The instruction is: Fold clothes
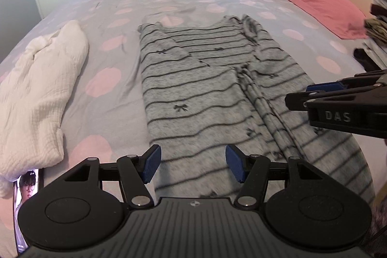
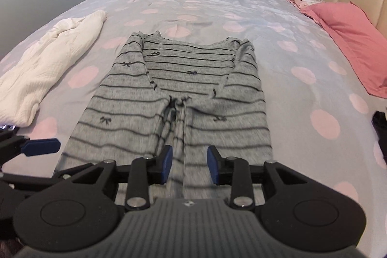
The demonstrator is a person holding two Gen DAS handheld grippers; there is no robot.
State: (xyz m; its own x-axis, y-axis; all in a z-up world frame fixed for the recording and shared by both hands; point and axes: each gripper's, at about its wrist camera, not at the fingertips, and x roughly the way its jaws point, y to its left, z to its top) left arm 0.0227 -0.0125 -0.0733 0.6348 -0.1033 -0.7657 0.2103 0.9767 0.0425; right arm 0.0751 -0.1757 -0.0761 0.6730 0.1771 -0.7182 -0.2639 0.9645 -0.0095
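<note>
A: Where was the grey striped top (image 1: 205, 79)?
B: Flat on the bed (image 1: 125, 4), neckline at the far end, both sleeves folded in across the front. It lay just ahead of and under both sets of jaws.

A: Left gripper (image 1: 193, 162)?
B: Jaws released, wide apart, nothing between the blue pads (image 1: 152, 162), only the hem area of the top seen below through the gap.

A: Right gripper (image 2: 189, 165)?
B: Also released, narrower gap. A bunched sleeve ran toward the gap, but the pads weren't pressing on any cloth.

A: What did each view add?
B: L wrist view had the right gripper (image 1: 338, 103) coming in from the right edge, beside its own jaws, plus a phone (image 1: 26, 200) w/ a lit screen at lower left and a stack of clothes (image 1: 377, 16) at the far right edge. R wrist view had the left gripper's blue pad (image 2: 41, 146) poking in from the left, and the pink pillow (image 2: 350, 40) more fully.

A: Both saw the white garment (image 2: 48, 59)?
B: Yes, crumpled to the left of the jaws, apart from the striped top.

A: Hard to make out?
B: Near cloth was blurred in both views. The top's hem was hidden behind the gripper bodies. Dark item (image 2: 381, 122) at the right edge of the R view was cut off, couldn't ID it.
</note>
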